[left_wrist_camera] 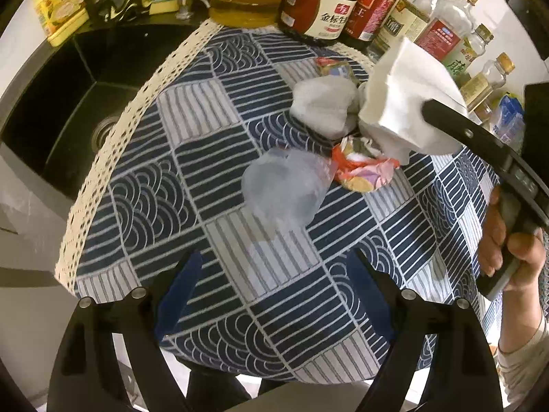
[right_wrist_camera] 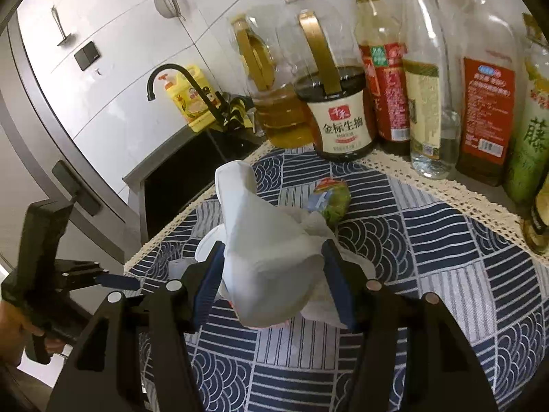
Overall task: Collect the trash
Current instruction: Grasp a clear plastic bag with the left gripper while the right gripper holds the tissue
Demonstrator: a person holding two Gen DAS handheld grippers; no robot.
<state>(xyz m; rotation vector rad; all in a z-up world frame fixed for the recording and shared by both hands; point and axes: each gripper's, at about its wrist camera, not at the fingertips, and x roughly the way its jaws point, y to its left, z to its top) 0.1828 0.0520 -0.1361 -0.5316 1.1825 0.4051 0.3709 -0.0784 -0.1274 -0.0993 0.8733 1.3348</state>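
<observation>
Tissue [right_wrist_camera: 271,261] clamped in right hand-held gripper [right_wrist_camera: 271,274]; left hand-held gripper [left_wrist_camera: 274,295] apart; two wrappers.

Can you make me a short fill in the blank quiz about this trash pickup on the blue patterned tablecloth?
1. The right gripper is shut on a crumpled ____ paper tissue.
2. The left gripper holds ____, its jaws apart.
3. The crumpled clear plastic bag lies ahead of the ____ gripper.
4. The black sink lies beyond the tablecloth's cream ____ edging.

Missing words: white; nothing; left; lace
</observation>
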